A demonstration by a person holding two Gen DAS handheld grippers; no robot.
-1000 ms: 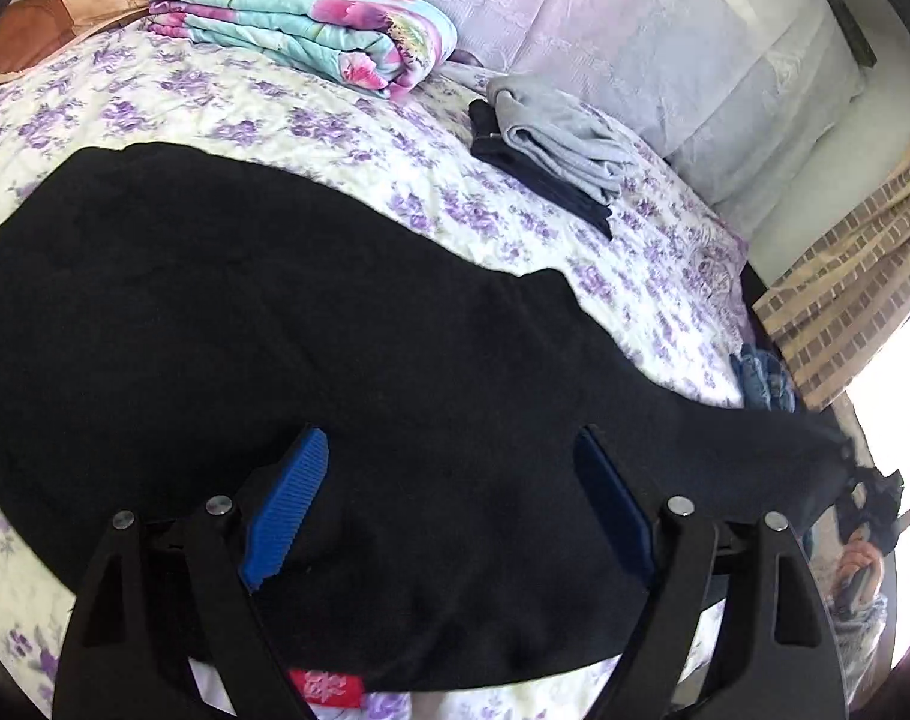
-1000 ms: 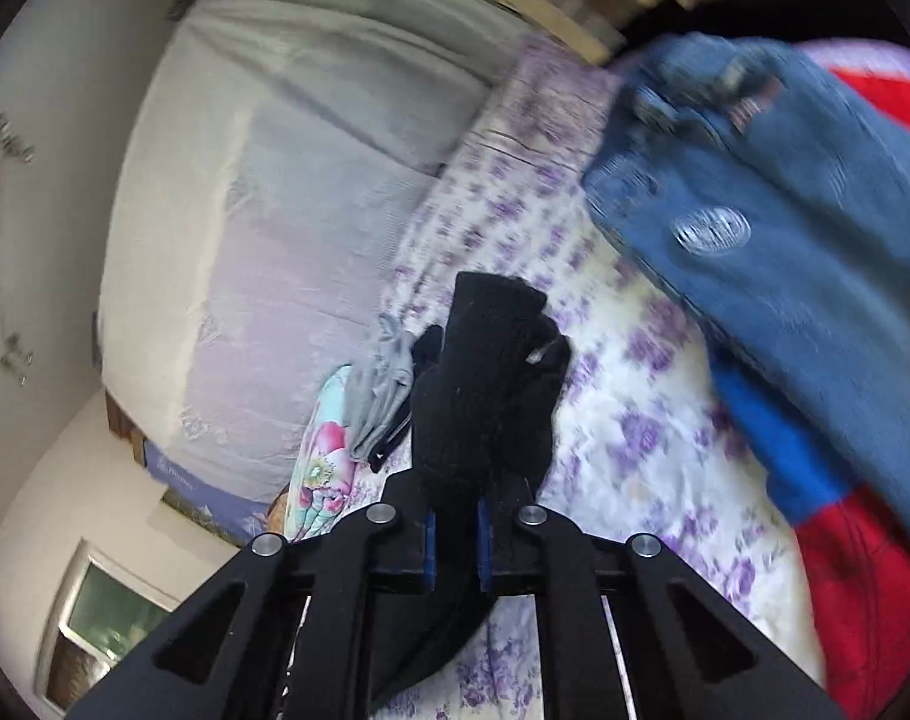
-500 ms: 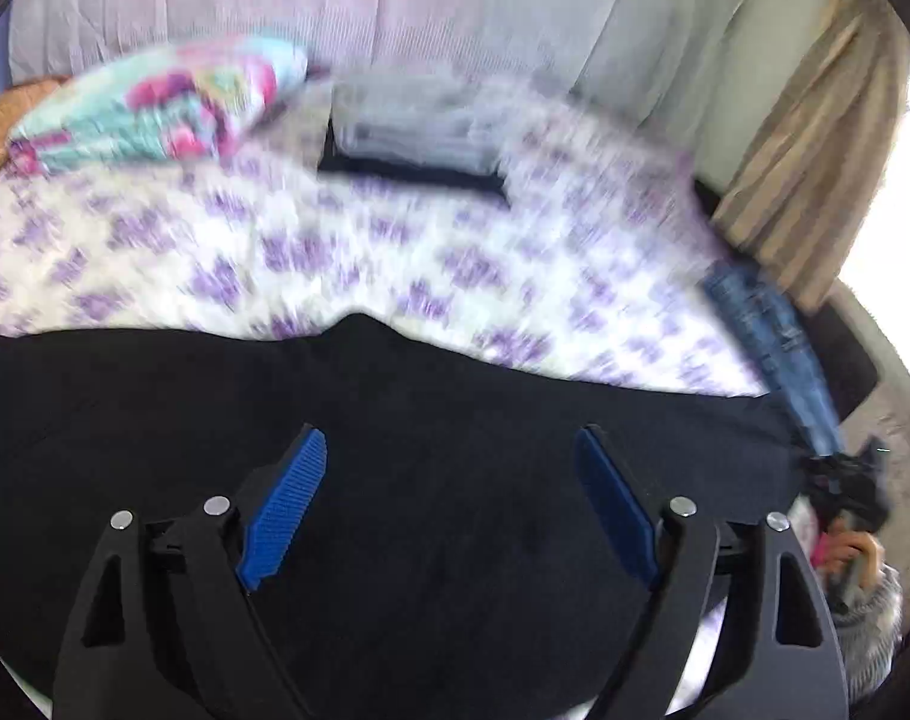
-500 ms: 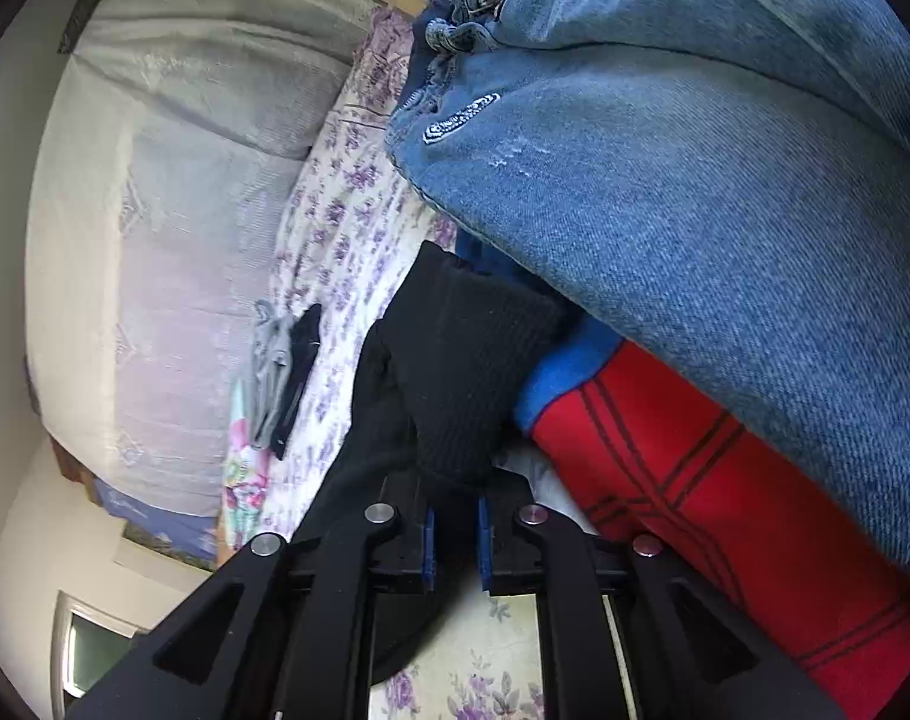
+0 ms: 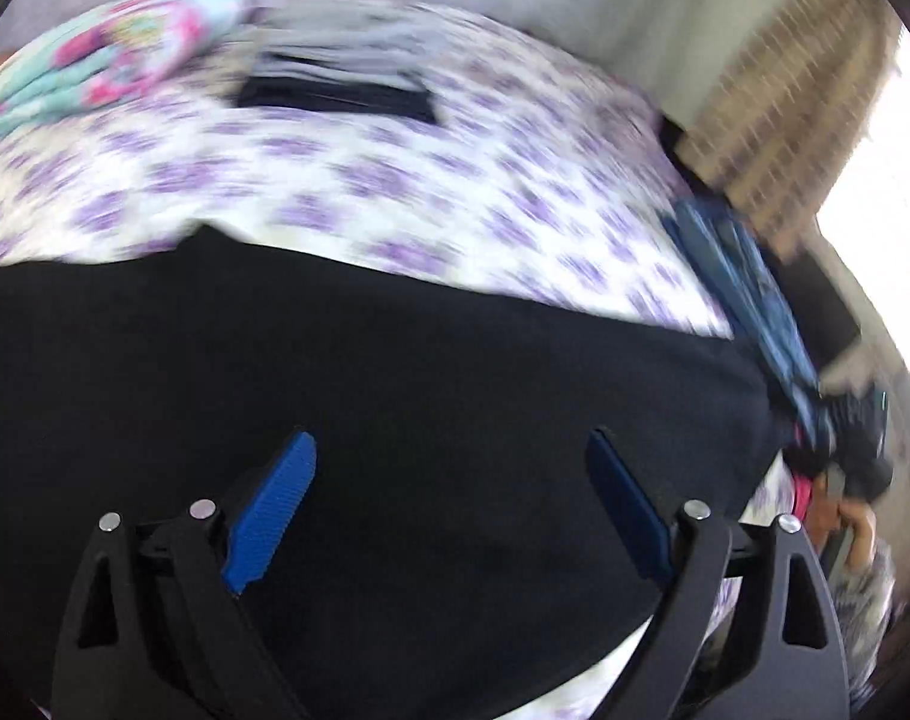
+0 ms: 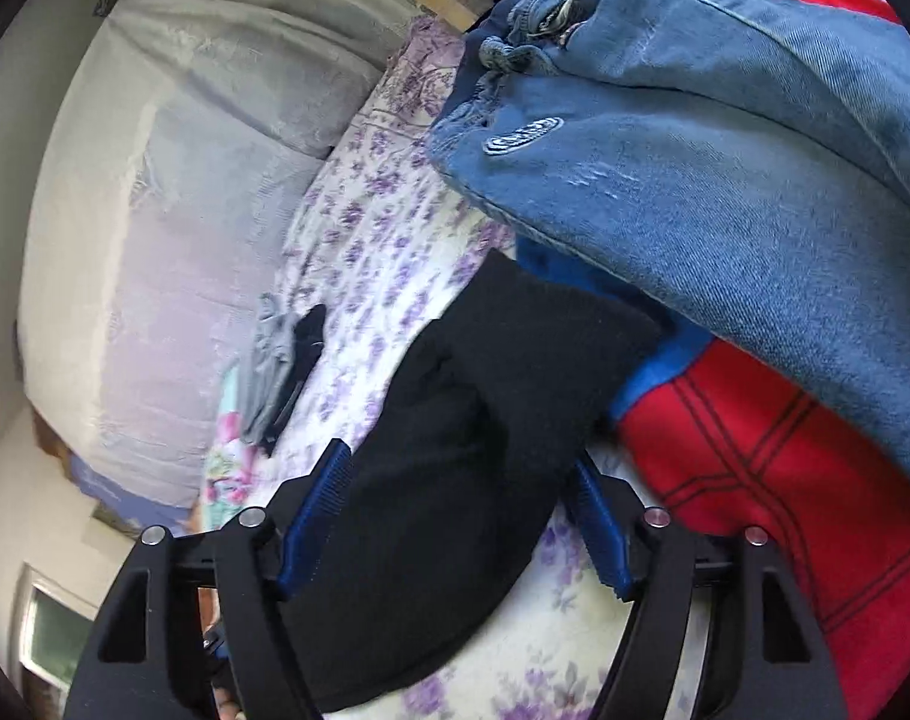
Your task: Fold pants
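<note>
Black pants [image 5: 395, 396] lie spread across the floral bedsheet [image 5: 347, 180]. My left gripper [image 5: 452, 498] is open and hovers over the middle of the pants. In the right wrist view the leg end of the pants [image 6: 514, 372] lies on the sheet against the blue and red garments. My right gripper [image 6: 460, 510] is open, its blue pads on either side of the black fabric without clamping it.
Blue jeans [image 6: 724, 150] and a red and blue garment [image 6: 784, 480] are piled at the right end of the bed. A folded grey and black stack [image 5: 341, 84] and a floral blanket [image 5: 113, 60] lie near the headboard. A curtain [image 5: 784, 120] hangs on the right.
My right gripper was shut on the pant leg end and has opened, leaving the leg on the bed by the jeans. My left gripper has swung right, staying open.
</note>
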